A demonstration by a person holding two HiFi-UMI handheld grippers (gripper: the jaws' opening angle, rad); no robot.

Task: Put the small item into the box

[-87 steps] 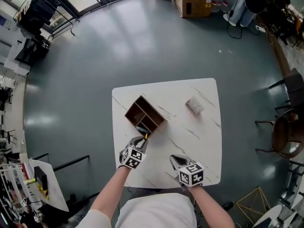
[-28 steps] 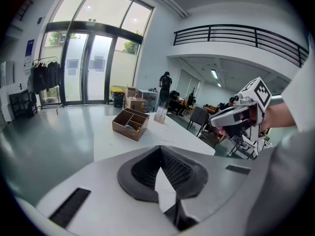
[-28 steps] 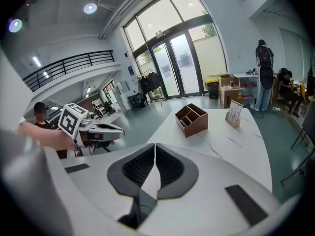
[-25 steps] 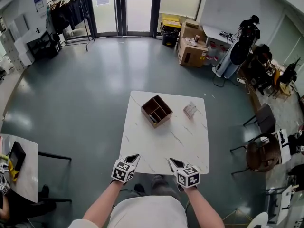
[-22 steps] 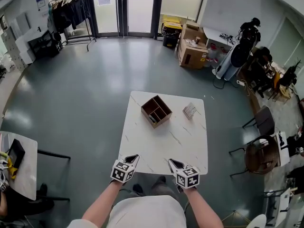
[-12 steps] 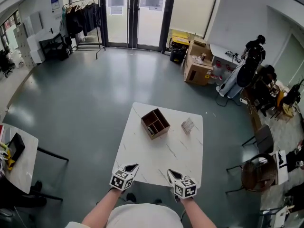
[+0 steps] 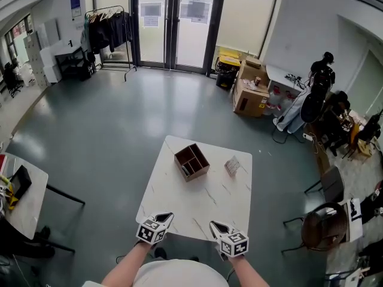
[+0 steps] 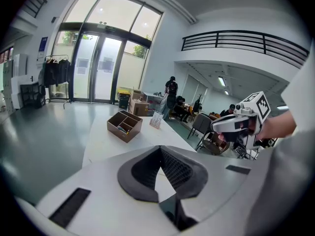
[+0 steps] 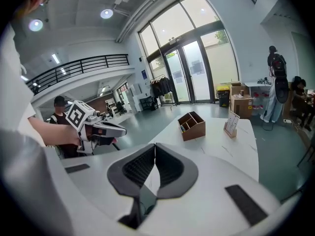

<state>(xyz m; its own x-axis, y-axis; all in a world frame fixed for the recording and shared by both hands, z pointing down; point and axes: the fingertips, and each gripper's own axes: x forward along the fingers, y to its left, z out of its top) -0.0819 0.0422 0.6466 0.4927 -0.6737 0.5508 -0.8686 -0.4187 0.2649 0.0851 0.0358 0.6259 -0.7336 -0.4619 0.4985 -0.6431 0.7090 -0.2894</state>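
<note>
The brown wooden box with compartments stands on the far half of the white marble table. A small dark and yellow item lies in one near compartment. The box also shows in the left gripper view. My left gripper and right gripper hover side by side at the table's near edge, well short of the box. Both are shut with nothing between the jaws. Each gripper sees the other, held in a hand.
A small clear card stand sits on the table right of the box. Grey floor surrounds the table. A round chair is at the right, a white side table at the left. Cardboard boxes and a clothes rack stand by the glass doors.
3.5 s ago my left gripper was at the box with a yellow item. Since then both grippers have drawn back to the near edge, and the head view has pulled away, so the table looks smaller.
</note>
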